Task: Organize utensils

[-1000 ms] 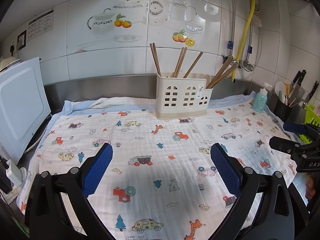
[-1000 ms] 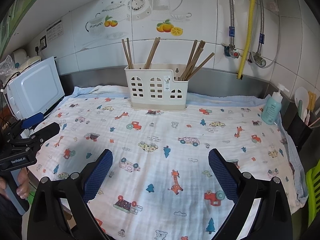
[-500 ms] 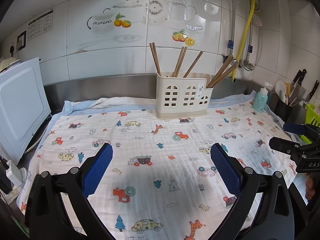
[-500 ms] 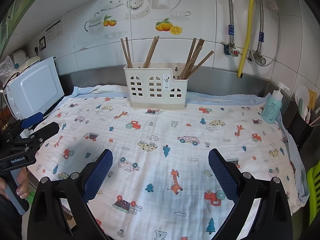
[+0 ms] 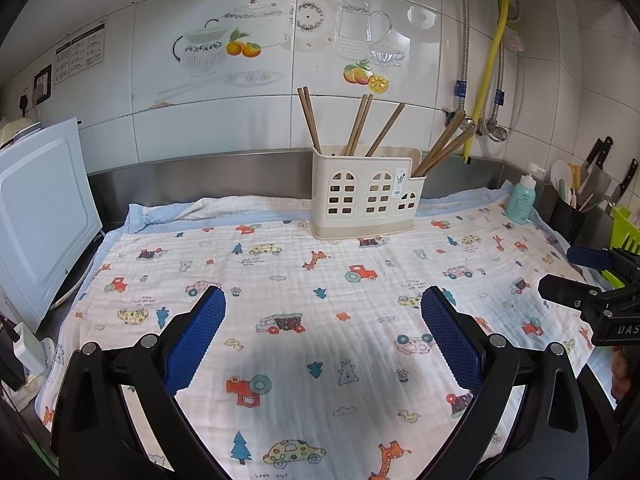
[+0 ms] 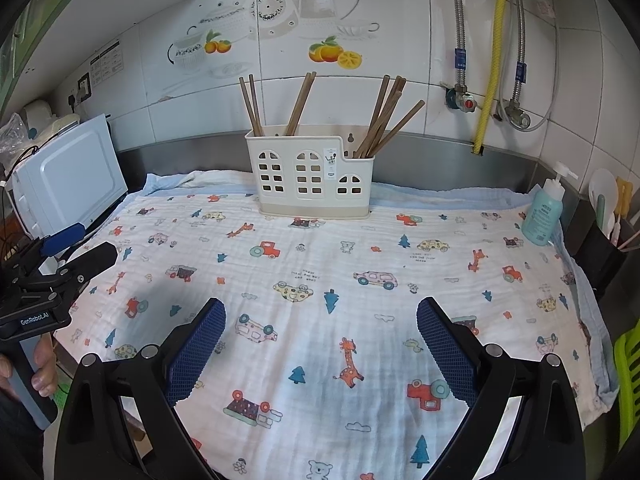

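Observation:
A cream plastic utensil holder (image 5: pixel 368 196) with arched window holes stands at the back of a printed cloth (image 5: pixel 304 292); it also shows in the right wrist view (image 6: pixel 310 176). Several brown wooden chopsticks (image 5: pixel 358 124) stand in its compartments, with a bunch in the low right one (image 6: pixel 386 114). My left gripper (image 5: pixel 322 336) is open and empty, low over the cloth's front. My right gripper (image 6: pixel 320 340) is open and empty too. Each gripper shows at the edge of the other's view: the right one (image 5: pixel 592 272), the left one (image 6: pixel 68 248).
A white appliance (image 5: pixel 40 216) stands at the left edge. A teal pump bottle (image 6: pixel 544 216) and a dark cup of utensils (image 5: pixel 568 216) stand at the right, with knives (image 5: pixel 600 160) behind. A green rack (image 6: pixel 630 380) is at the far right. Pipes (image 6: pixel 490 56) run down the tiled wall.
The right wrist view has shifted slightly; the holder sits a little higher and to the left. The left gripper has not moved.

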`<state>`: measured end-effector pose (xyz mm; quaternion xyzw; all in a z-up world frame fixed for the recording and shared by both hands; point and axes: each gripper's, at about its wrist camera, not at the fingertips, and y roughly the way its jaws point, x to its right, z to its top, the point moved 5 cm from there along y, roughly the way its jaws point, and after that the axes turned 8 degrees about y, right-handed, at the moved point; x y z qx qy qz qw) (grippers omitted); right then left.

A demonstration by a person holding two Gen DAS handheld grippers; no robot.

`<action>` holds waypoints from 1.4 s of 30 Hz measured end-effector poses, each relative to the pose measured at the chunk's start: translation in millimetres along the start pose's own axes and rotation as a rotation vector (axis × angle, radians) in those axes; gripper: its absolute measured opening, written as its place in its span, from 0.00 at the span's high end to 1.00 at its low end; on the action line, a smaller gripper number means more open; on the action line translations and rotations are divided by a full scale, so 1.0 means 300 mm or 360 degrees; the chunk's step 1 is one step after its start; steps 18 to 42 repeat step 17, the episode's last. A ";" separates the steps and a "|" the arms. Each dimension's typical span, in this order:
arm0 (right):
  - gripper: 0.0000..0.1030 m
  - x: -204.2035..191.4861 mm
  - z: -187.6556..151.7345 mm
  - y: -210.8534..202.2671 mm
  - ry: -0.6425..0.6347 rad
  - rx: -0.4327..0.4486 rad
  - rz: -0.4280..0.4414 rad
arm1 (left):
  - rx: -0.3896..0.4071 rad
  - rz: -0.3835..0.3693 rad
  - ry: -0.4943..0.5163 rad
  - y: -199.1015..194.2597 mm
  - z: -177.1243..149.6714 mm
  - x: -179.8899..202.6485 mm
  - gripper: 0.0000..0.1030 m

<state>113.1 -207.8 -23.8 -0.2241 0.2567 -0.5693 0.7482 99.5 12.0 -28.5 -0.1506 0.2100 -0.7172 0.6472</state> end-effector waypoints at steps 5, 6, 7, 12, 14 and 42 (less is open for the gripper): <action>0.10 -0.001 0.001 -0.001 -0.0002 0.0000 -0.0001 | 0.0025 0.0034 0.0004 -0.012 0.001 -0.003 0.05; 0.10 0.000 -0.001 -0.002 -0.0003 0.0001 -0.0003 | 0.0024 0.0043 0.0003 -0.012 0.001 -0.007 0.05; 0.10 0.001 -0.003 -0.001 -0.0004 0.0001 -0.0002 | 0.0024 0.0039 0.0003 -0.013 0.001 -0.007 0.05; 0.10 0.000 -0.004 -0.001 -0.0002 0.0001 -0.0002 | 0.0015 0.0036 0.0006 -0.014 0.000 -0.008 0.05; 0.10 0.001 -0.003 -0.001 -0.0003 0.0002 -0.0004 | 0.0013 0.0040 0.0005 -0.013 -0.001 -0.010 0.05; 0.10 0.000 -0.008 -0.001 -0.0005 0.0000 -0.0003 | 0.0014 0.0032 0.0003 -0.013 -0.004 -0.009 0.05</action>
